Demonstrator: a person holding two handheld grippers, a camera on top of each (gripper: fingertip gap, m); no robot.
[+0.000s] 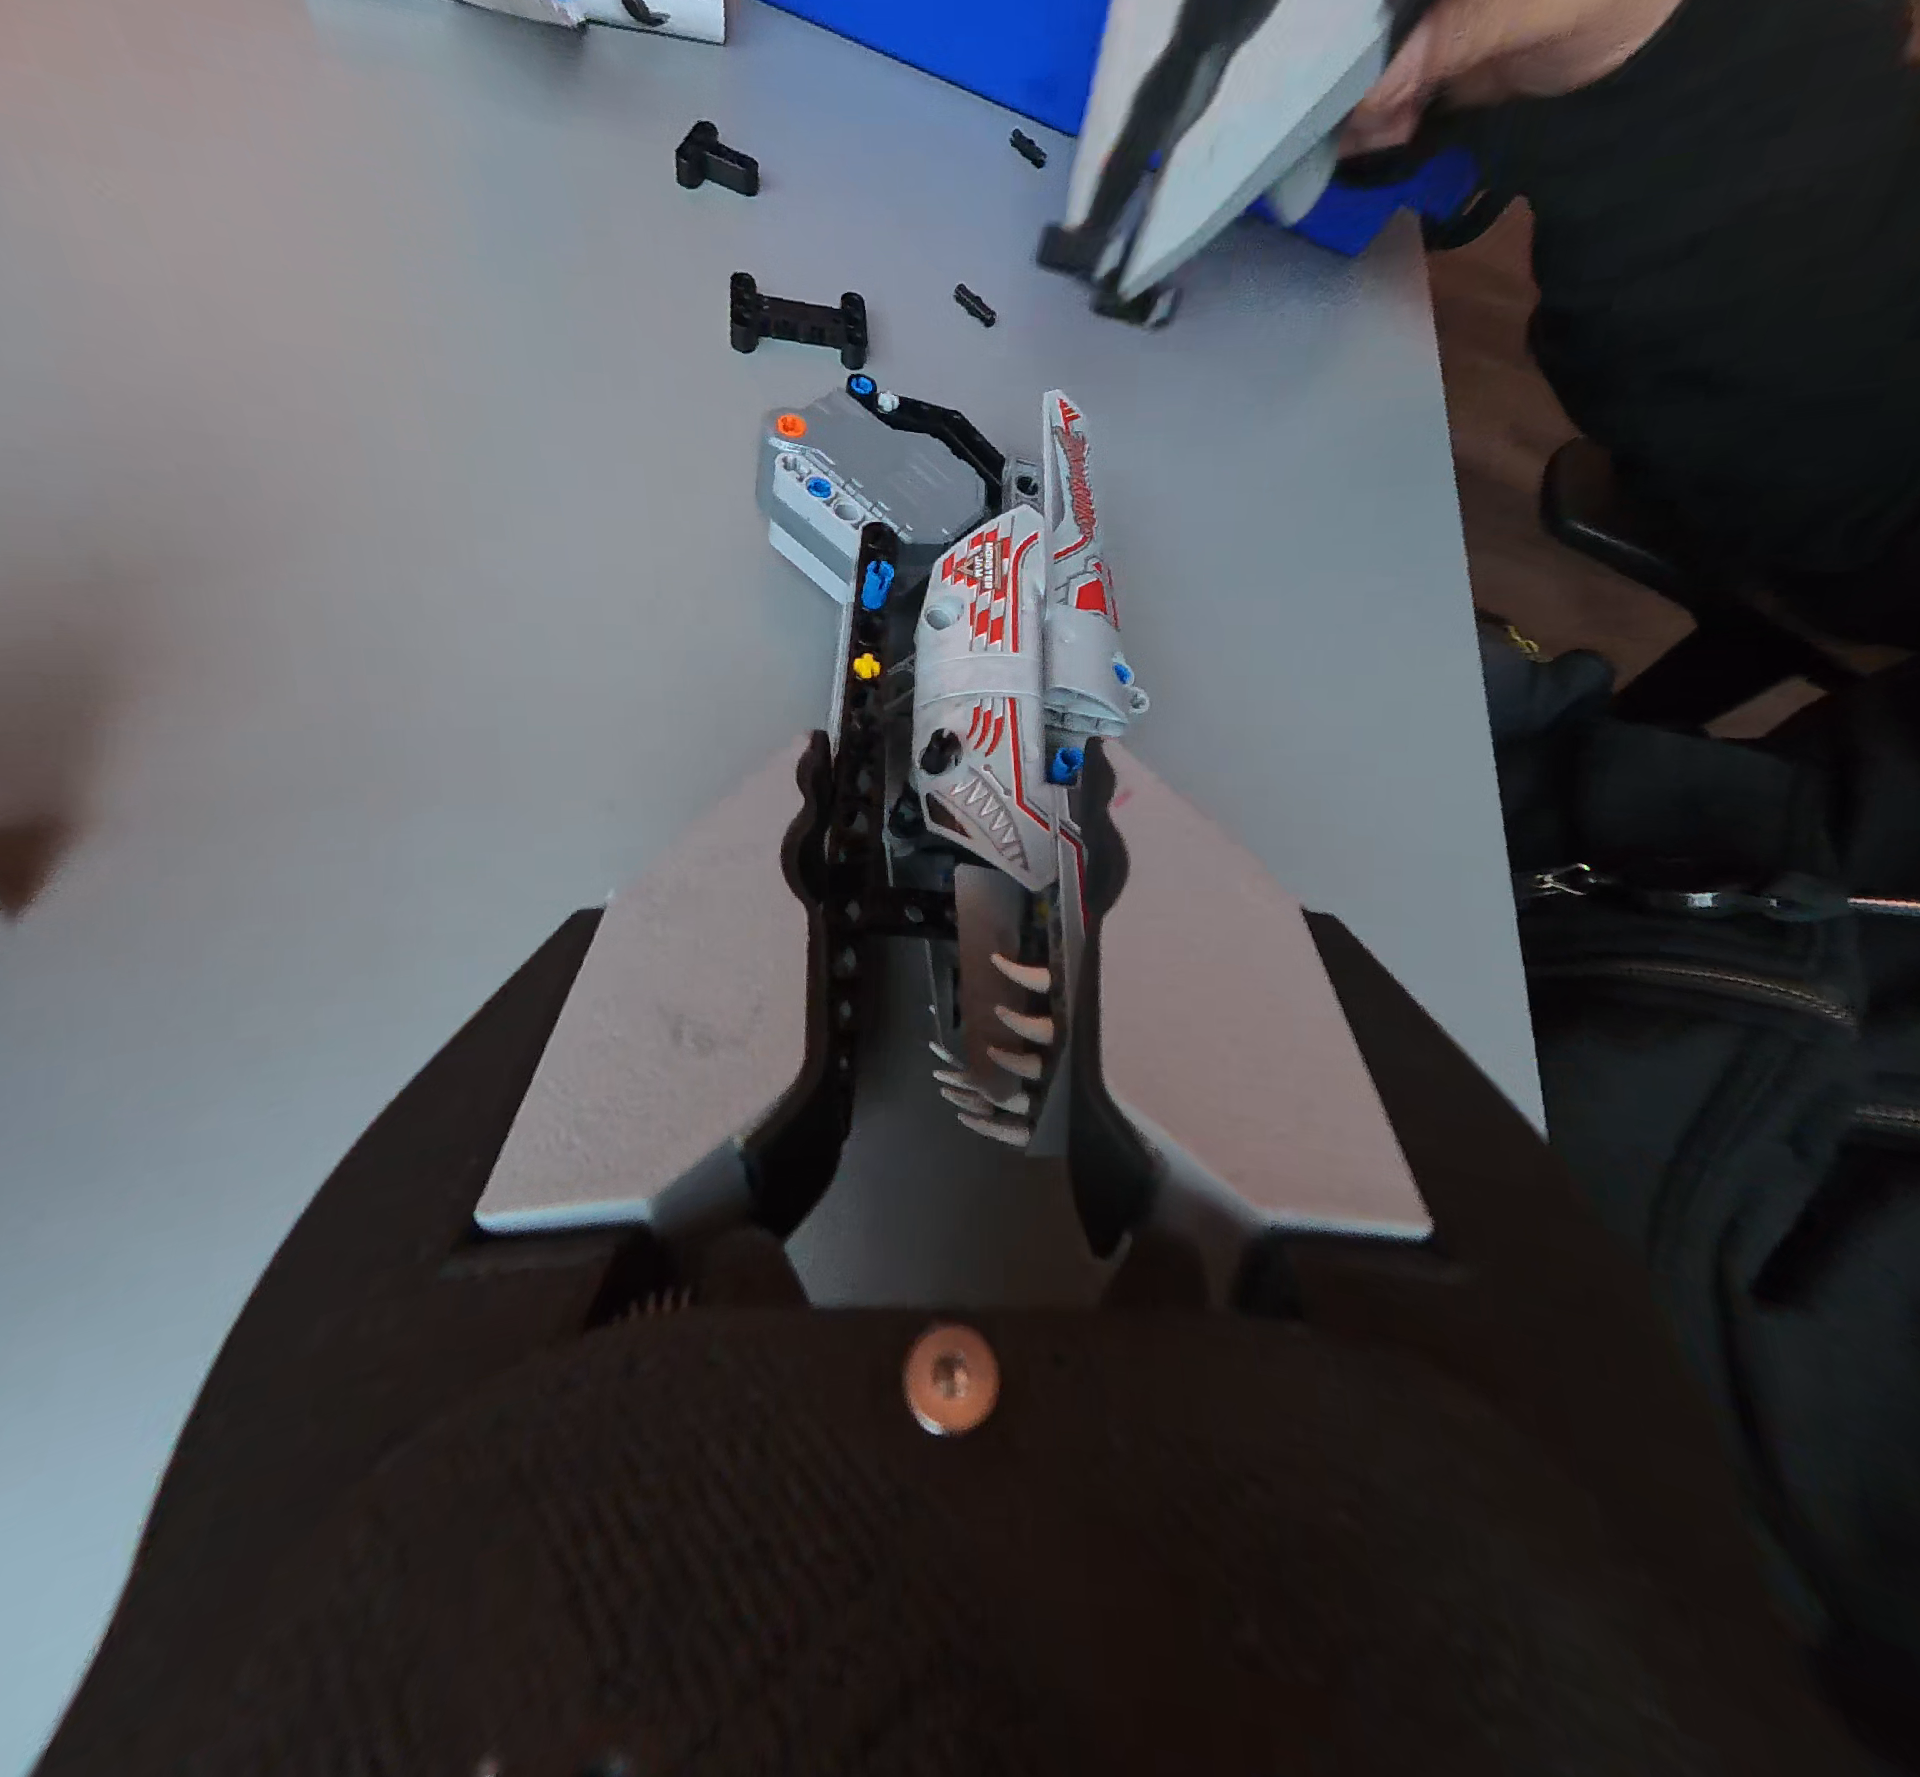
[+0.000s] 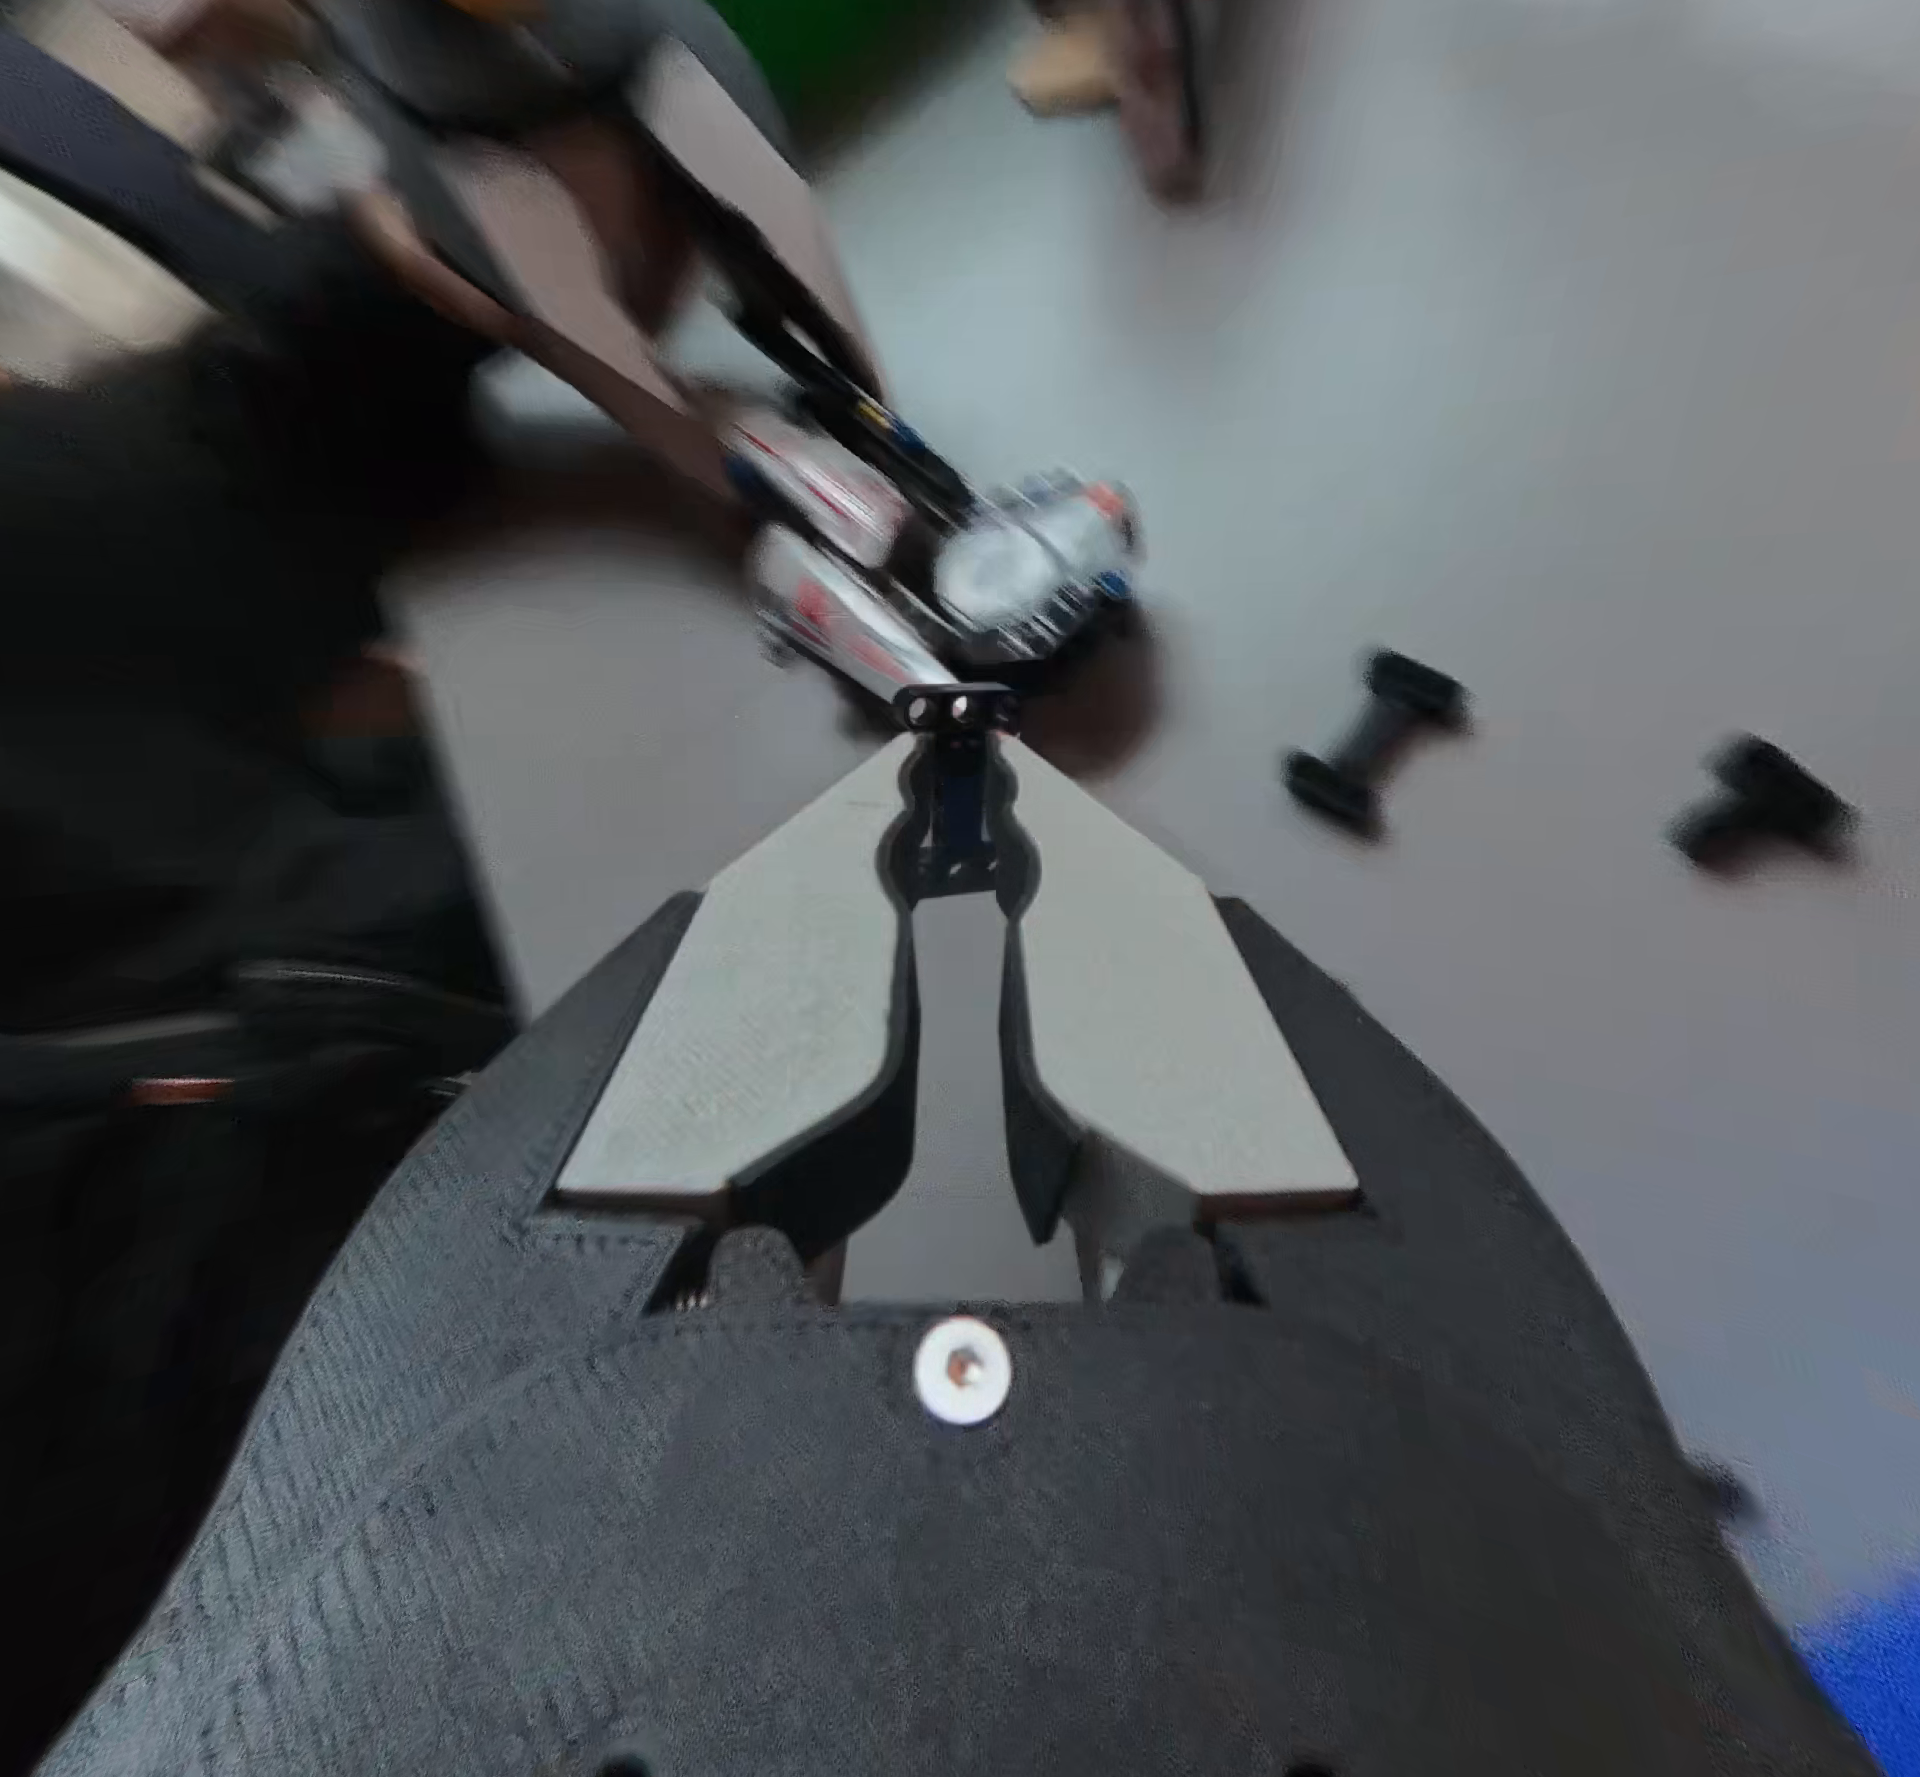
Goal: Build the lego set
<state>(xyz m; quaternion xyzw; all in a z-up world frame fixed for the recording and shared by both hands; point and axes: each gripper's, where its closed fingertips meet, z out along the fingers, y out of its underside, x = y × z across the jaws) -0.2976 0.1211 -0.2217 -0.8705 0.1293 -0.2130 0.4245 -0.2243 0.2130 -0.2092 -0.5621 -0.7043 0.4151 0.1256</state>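
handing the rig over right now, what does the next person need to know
Left gripper: shut on the half-built shark-faced model, its far end over the grey table.
Right gripper: shut on a small black beam, close to the model.
Loose on the table: H-shaped black frame, black connector, two small black pins.
Done: body panels and grey block joined.
Left: fit the held beam, then the loose parts.
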